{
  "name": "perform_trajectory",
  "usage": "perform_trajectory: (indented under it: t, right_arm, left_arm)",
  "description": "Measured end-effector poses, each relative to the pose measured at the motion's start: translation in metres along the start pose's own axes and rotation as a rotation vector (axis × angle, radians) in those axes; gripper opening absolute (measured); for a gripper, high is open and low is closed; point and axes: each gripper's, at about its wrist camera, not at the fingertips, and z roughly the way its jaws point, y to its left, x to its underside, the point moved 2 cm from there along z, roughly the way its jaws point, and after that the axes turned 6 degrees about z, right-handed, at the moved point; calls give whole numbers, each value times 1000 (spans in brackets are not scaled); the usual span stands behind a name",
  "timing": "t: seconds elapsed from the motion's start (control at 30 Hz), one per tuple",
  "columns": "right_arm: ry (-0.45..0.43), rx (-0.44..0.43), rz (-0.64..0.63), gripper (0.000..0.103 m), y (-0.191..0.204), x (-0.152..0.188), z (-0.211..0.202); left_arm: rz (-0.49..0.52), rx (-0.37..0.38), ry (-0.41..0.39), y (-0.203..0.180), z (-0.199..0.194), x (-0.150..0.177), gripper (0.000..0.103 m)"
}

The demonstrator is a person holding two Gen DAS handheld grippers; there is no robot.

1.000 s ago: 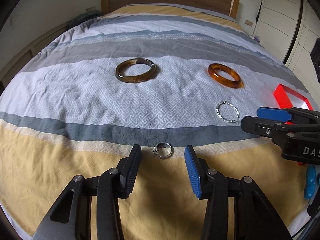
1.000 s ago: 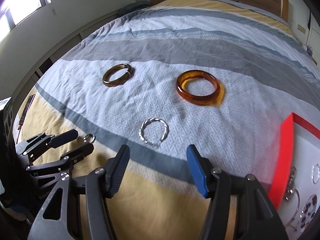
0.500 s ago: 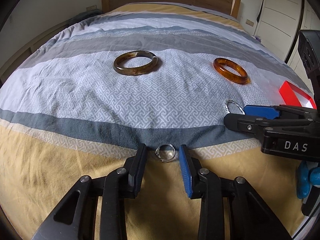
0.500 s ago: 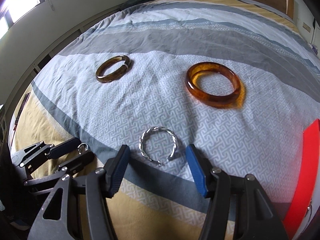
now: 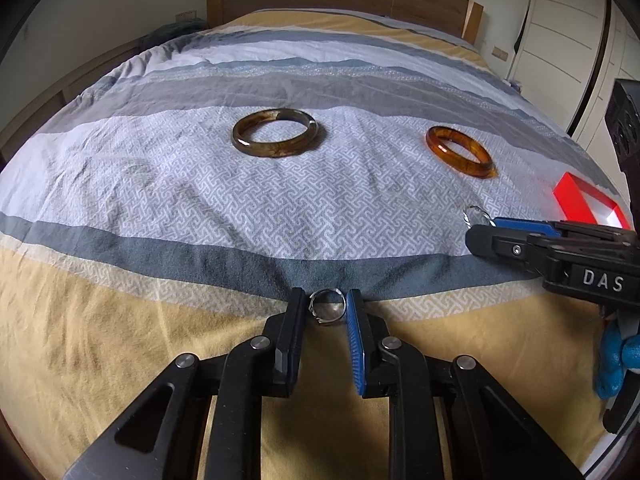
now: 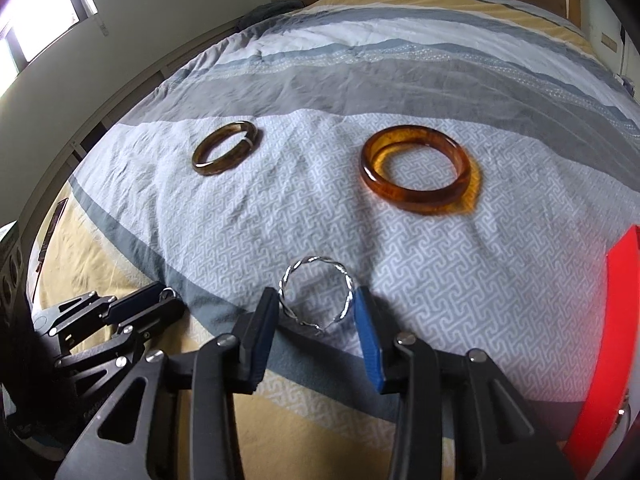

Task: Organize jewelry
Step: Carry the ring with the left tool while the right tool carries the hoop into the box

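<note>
Left wrist view: striped bedspread (image 5: 200, 184) bearing a dark brown bangle (image 5: 275, 137), an amber bangle (image 5: 459, 152) and a red tray (image 5: 576, 204) at right. Left gripper (image 5: 327, 307) closing, small silver ring (image 5: 327, 306) between its jaws, contact unclear. Right gripper (image 6: 316, 312), lettered "DAS", closing about the twisted silver bracelet (image 6: 316, 294), pads just beside it.

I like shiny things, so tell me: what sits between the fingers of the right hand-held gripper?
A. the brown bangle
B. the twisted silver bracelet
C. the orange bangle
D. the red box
B. In the right wrist view the twisted silver bracelet lies on the bedspread between the closing fingers of the right hand-held gripper; the orange bangle lies farther off, untouched.
</note>
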Motion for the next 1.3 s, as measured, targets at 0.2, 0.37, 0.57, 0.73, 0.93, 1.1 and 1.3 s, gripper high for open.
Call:
perform_trajectory:
  t: [0.2, 0.37, 0.57, 0.73, 0.93, 1.1, 1.3]
  right_arm:
    - [-22, -9, 4, 37, 4, 4, -24]
    - [-52, -9, 17, 37, 3, 10, -53]
    - [-104, 28, 49, 37, -15, 24, -103]
    - [-143, 88, 105, 36, -52, 40, -148]
    - [-177, 173, 171, 37, -116, 60, -196]
    - [-180, 230, 200, 37, -170, 59, -216]
    - [-149, 249, 204, 37, -219, 41, -206]
  left_arm:
    - [-13, 1, -3, -2, -15, -1, 20]
    - [-4, -1, -23, -11, -35, -4, 20]
    - [38, 42, -56, -42, -60, -15, 20]
    - [85, 115, -71, -91, -72, -26, 20]
    - [169, 206, -86, -164, -72, -51, 20]
    - [233, 266, -78, -223, -56, -78, 20]
    - [288, 297, -36, -280, -17, -103, 20]
